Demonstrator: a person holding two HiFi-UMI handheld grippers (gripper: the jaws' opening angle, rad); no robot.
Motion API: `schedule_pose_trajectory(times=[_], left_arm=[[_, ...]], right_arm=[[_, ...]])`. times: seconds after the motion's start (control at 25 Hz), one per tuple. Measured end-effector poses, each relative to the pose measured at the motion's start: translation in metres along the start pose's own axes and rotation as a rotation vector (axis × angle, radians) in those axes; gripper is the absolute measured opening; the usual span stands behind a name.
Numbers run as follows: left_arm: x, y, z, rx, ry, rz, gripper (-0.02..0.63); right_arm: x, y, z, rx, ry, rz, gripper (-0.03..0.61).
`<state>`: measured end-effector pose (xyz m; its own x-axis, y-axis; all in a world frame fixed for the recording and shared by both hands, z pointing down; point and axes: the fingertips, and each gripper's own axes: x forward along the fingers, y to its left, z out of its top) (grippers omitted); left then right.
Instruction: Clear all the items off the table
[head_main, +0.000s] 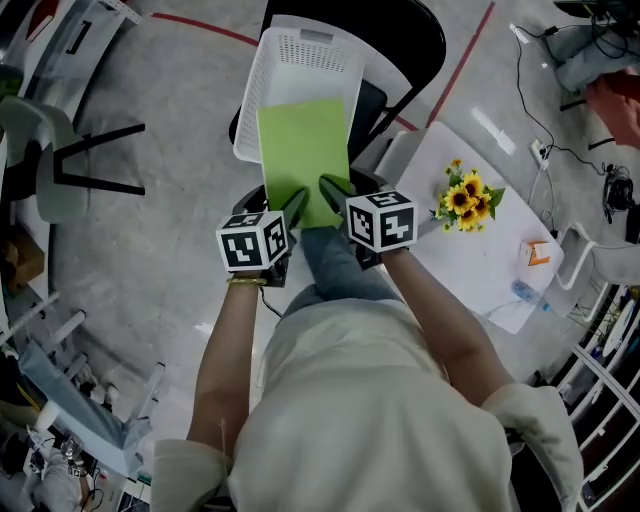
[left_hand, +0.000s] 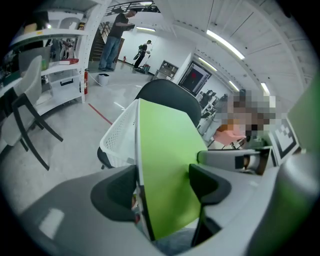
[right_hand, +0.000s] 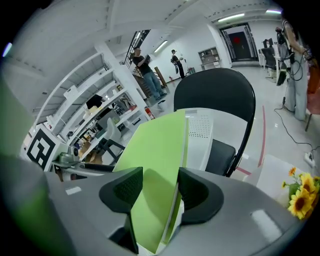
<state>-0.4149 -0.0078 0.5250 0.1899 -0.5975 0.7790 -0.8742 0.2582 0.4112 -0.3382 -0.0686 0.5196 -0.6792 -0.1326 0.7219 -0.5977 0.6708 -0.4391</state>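
My left tool (head_main: 293, 207) and right tool (head_main: 336, 190) both grip the near edge of the green book (head_main: 303, 145), whose length runs up-frame over the white basket (head_main: 300, 50).

One green book (head_main: 303, 150), one white basket (head_main: 300, 50), one sunflower bunch (head_main: 466, 200).

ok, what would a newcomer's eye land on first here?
The bright green book, mid-frame in the head view, gripped at its near edge by the left tool and right tool. Just beyond it, a white basket on a black chair. Sunflowers sit on the white table at right.
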Motion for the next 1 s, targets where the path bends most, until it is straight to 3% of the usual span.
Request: schedule_pose_trajectory(times=[0.52,0.84,1.0], left_arm=[[0.034,0.019,0.021,-0.010,0.030,0.019,0.328],[0.039,0.030,0.029,0.021,0.036,0.051,0.282],[0.038,0.032,0.033,0.017,0.024,0.061,0.282]], right_arm=[[0.039,-0.025,0.015,0.059,0.043,-0.002,0.223],[0.051,-0.033,0.016,0.072,0.075,-0.013,0.231],[0.049,-0.038,0.018,0.005,0.076,-0.043,0.224]])
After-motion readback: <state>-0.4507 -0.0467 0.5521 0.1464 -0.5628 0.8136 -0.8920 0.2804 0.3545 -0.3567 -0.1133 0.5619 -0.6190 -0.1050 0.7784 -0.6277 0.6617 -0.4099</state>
